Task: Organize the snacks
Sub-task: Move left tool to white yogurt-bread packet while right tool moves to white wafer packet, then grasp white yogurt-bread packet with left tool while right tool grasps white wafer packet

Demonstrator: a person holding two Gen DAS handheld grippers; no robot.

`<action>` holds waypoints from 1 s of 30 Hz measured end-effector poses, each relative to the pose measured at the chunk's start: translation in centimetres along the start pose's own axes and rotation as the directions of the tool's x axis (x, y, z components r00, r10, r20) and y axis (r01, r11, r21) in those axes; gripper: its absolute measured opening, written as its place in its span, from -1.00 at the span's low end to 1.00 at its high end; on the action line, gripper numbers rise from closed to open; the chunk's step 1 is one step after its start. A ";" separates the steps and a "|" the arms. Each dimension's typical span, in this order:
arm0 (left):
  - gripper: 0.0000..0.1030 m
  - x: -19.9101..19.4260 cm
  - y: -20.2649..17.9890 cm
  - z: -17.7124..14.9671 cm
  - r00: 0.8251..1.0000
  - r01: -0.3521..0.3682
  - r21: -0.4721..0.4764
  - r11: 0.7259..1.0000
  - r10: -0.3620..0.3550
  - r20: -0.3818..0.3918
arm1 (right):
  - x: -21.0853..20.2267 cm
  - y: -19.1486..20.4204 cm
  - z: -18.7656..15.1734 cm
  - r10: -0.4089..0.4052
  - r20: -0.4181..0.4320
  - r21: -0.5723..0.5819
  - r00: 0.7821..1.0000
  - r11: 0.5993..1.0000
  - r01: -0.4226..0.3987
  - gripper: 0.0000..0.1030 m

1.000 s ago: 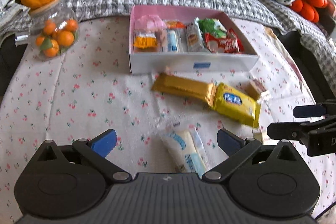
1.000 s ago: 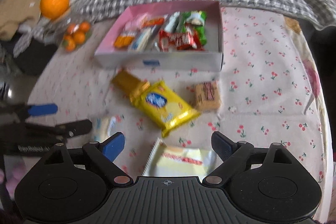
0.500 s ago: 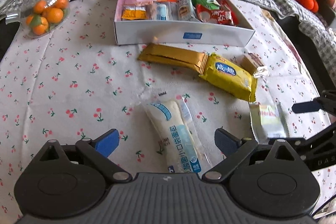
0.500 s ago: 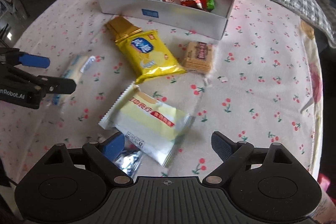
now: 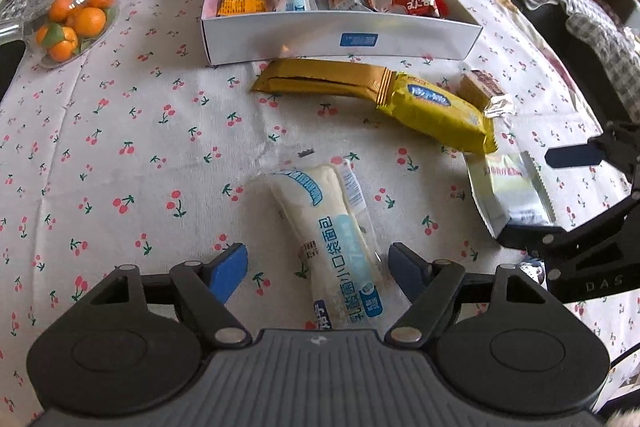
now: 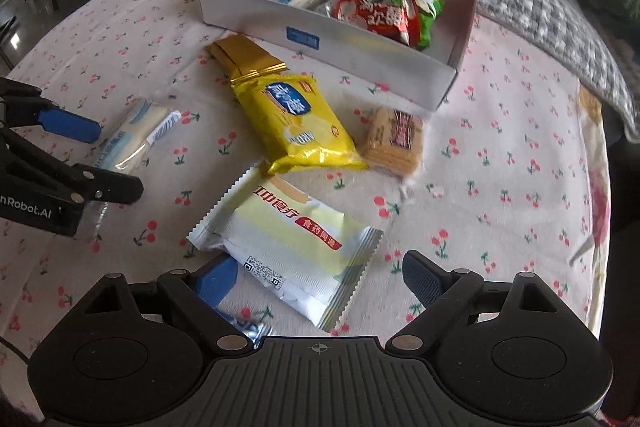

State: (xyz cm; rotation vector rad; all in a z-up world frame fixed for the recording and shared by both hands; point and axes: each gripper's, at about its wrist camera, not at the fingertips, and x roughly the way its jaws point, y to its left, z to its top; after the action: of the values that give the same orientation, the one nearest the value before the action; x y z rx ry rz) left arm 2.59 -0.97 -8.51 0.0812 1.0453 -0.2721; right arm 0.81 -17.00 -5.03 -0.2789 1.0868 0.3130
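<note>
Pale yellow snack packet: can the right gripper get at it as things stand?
Probably yes. The pale yellow snack packet lies flat between the right gripper's open fingers, nothing on top.

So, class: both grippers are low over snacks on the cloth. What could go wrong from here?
1. The left gripper is closing off-centre on the bread pack; it may pinch only film and slip.
2. The right gripper could catch the foil scrap with the wafer pack.
3. The grippers work close together and might collide.
</note>
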 end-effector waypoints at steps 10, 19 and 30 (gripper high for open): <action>0.26 -0.1 0.3 0.1 1.000 -0.010 0.016 1.000 0.009 0.010 | 0.6 1.1 1.0 -0.011 0.041 -0.038 0.999 0.999 0.012 0.77; -0.22 -0.3 0.3 0.2 0.999 0.030 0.039 0.999 -0.031 0.013 | 0.7 1.2 1.3 0.052 0.049 -0.013 0.997 0.999 -0.051 0.46; -0.46 -0.7 0.5 0.2 1.000 0.022 0.036 0.999 -0.022 0.009 | -0.2 1.3 1.6 0.121 0.061 0.044 0.991 0.991 -0.123 -0.15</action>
State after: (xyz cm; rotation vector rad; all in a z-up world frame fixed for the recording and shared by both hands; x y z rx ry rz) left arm 2.54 -0.37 -7.82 0.1005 1.0326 -0.3105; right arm 1.55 -15.21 -4.28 -0.1604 1.0539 0.4018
